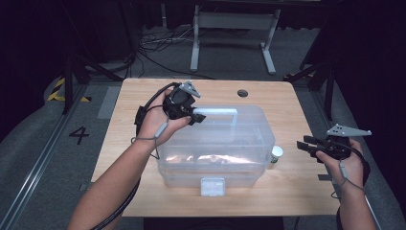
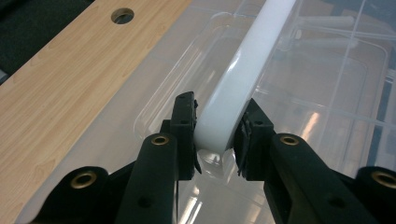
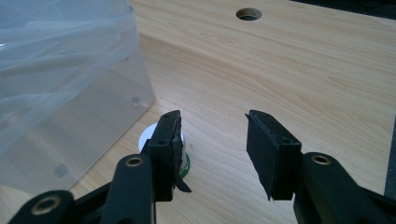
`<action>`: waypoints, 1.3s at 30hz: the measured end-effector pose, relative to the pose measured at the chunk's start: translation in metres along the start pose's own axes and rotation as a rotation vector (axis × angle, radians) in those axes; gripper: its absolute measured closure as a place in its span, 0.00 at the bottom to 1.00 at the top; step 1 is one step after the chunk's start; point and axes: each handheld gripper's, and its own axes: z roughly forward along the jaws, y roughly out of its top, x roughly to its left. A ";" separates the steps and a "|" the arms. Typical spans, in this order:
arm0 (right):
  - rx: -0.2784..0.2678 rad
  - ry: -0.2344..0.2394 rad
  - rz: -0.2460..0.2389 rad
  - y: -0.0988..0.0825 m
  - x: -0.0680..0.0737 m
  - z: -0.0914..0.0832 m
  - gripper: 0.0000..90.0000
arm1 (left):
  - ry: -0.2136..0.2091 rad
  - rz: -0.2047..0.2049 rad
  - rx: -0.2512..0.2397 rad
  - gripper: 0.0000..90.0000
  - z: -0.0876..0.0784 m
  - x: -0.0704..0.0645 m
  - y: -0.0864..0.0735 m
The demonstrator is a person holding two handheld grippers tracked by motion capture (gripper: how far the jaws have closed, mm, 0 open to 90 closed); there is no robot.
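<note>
So on the left, the left gripper (image 1: 195, 116) has its two jaws clamped on the white handle (image 2: 243, 70) of the one clear plastic storage box (image 1: 258, 143). From the left gripper view you can see both pads squeezing the handle's near end, one on each side. The handle sits on top of the box lid, and the box sits roughly mid-table on the wooden table (image 1: 297, 191). There's one white latch (image 1: 212, 186) on the box's front edge, facing the person.

Moving right, one small white cup with a green band (image 1: 276, 154) stands on the table just beside the box's right end. In the right gripper view it's partly hidden behind one jaw.

Far right, the right gripper (image 1: 306, 145) hovers over the table edge, jaws apart, nothing between them, pointing toward the cup. Also one round hole (image 1: 242, 93) in the tabletop at the far side.
</note>
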 end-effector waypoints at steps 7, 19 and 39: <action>-0.016 0.000 -0.014 0.004 0.009 -0.009 0.76 | -0.030 -0.026 0.041 0.80 -0.001 0.013 0.012; -0.025 0.120 -0.098 0.012 0.036 -0.014 1.00 | -0.092 -0.068 0.083 0.80 0.000 0.037 0.028; -0.112 0.312 -0.221 0.030 0.084 -0.007 1.00 | -0.143 -0.118 0.081 0.79 0.000 0.059 0.036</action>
